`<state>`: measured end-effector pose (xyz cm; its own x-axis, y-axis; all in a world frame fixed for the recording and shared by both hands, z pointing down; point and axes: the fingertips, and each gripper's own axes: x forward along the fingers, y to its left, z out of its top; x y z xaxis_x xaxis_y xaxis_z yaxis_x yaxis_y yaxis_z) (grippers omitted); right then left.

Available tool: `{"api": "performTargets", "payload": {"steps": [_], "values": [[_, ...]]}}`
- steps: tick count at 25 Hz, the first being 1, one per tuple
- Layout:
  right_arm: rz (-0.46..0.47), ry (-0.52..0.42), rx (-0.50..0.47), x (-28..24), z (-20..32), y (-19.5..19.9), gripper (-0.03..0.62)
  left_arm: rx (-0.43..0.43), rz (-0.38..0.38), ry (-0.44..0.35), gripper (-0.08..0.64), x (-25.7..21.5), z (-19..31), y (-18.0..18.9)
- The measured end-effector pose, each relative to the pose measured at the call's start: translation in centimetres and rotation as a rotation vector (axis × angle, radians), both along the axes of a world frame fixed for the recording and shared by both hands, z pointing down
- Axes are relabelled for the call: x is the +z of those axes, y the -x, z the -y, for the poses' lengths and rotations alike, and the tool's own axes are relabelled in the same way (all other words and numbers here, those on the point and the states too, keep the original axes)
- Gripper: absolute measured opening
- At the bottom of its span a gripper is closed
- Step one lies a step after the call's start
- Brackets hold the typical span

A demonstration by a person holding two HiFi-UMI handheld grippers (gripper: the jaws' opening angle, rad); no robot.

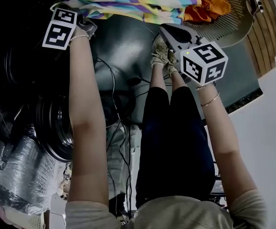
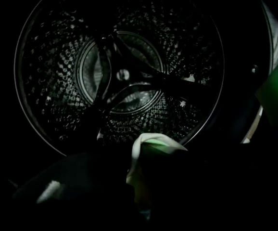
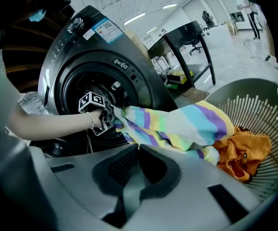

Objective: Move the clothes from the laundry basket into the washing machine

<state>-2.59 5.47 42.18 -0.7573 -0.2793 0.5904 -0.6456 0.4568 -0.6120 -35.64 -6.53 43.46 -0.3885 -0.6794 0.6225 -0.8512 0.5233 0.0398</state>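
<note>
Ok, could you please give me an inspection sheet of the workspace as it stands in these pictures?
Surface: dark grey floor; the person stands on it; no table seen.
Job's things: washing machine, its drum looks empty where visible; striped cloth stretches from the machine's opening to over the laundry basket; orange garment lies in the basket.
Clutter: plastic-wrapped bundle beside the machine.
Grippers: left hand-held gripper shut on the striped cloth at the opening; right hand-held gripper shut, nothing between its jaws.
Cables: dark cables trail across the floor.
Surroundings: black desk, office chair, a person far behind.
</note>
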Motion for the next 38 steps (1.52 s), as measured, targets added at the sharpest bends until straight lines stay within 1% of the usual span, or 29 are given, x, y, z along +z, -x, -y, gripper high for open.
{"api": "performTargets", "payload": {"steps": [1,3,7,8,11,13,16,18,20,22,25,28,32,34,36,37,38], "values": [[0.001,0.001,-0.001,-0.1,-0.1,0.0,0.012,-0.017,-0.023,0.006,0.032,0.2,-0.3,-0.1],[0.003,0.007,0.0,-0.2,-0.4,0.1,0.012,-0.038,-0.045,0.015,0.071,0.0,-0.9,-0.1],[0.008,0.013,-0.007,-0.6,-1.1,0.2,0.012,-0.06,-0.114,0.055,0.141,-0.2,-2.1,0.0],[0.007,0.015,-0.007,-0.7,-1.3,0.2,0.012,-0.058,-0.13,0.06,0.167,-0.3,-2.3,-0.2],[0.012,0.023,0.0,-0.7,-1.6,0.3,0.012,-0.031,-0.14,0.063,0.222,-0.6,-3.4,-1.1],[0.016,0.025,0.0,-0.8,-1.7,0.4,0.012,-0.001,-0.127,0.051,0.232,-0.9,-4.2,-2.2],[0.015,0.022,-0.005,-1.0,-1.8,0.5,0.012,0.041,-0.114,0.032,0.237,-1.2,-5.7,-4.9],[0.016,0.015,-0.006,-1.1,-1.8,0.6,0.012,0.058,-0.132,0.03,0.267,-0.8,-6.9,-7.1],[0.016,0.008,0.0,-1.1,-1.7,0.4,0.012,0.067,-0.189,0.026,0.293,0.4,-8.0,-9.7],[0.019,0.005,0.012,-1.2,-1.7,0.0,0.012,0.082,-0.265,0.029,0.345,2.1,-8.8,-12.6],[0.018,0.003,0.018,-1.1,-2.0,-0.5,0.012,0.111,-0.389,0.07,0.383,5.1,-9.6,-17.2],[0.005,0.013,0.015,-0.5,-2.7,-1.1,0.012,0.113,-0.486,0.092,0.393,7.8,-9.8,-20.5],[-0.008,0.027,0.021,0.4,-3.1,-2.3,0.012,0.105,-0.546,0.088,0.401,9.9,-8.3,-22.8],[-0.01,0.028,0.023,0.7,-3.1,-2.5,0.012,0.109,-0.547,0.111,0.399,11.1,-7.4,-23.1],[-0.009,0.031,0.022,0.9,-3.2,-2.4,0.012,0.155,-0.517,0.133,0.388,11.4,-6.8,-23.2],[-0.009,0.032,0.019,1.0,-3.3,-2.3,0.012,0.182,-0.497,0.134,0.364,11.3,-6.5,-23.2],[-0.008,0.032,0.016,1.0,-3.4,-2.3,0.012,0.204,-0.475,0.131,0.3,11.1,-6.3,-23.2]]}}
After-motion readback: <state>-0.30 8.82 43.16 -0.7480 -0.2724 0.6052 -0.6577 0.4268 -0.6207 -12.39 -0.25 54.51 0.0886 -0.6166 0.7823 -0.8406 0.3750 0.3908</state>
